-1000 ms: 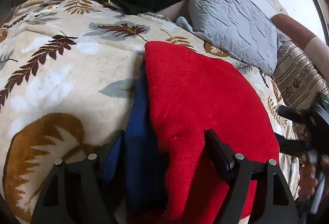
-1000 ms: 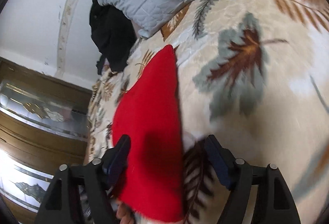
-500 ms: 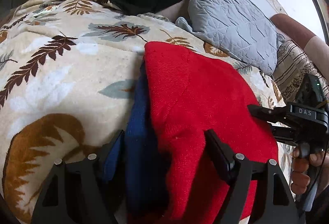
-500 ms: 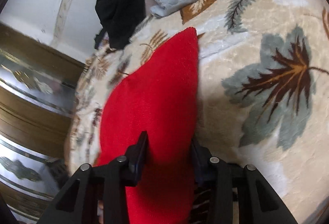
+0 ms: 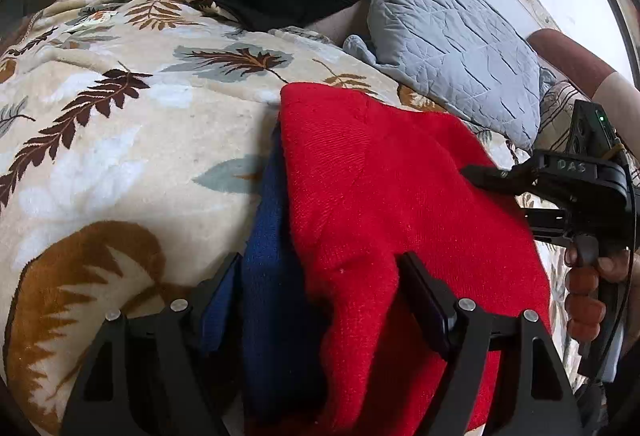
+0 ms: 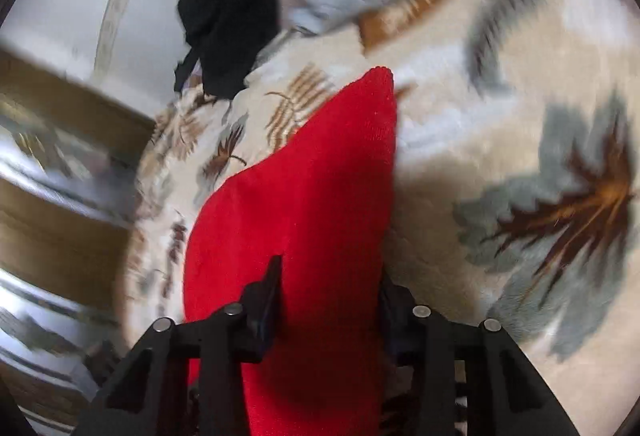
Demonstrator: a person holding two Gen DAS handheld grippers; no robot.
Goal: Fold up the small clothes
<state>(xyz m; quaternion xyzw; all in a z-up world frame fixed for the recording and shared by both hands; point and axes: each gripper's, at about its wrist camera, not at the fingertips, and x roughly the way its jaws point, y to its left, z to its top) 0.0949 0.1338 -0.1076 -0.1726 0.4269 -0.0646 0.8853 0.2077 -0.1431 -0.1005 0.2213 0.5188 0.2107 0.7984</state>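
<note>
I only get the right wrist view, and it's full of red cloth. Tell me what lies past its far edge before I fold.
Observer: A blue garment sticks out from under the red garment along that edge.
Operator: Report the left gripper.
Observer: The left gripper is open, astride the near ends of both garments.
Operator: Describe my gripper from that side.
Observer: The right gripper has its top finger over the red garment's side edge, with the jaws opening and cloth between them.
</note>
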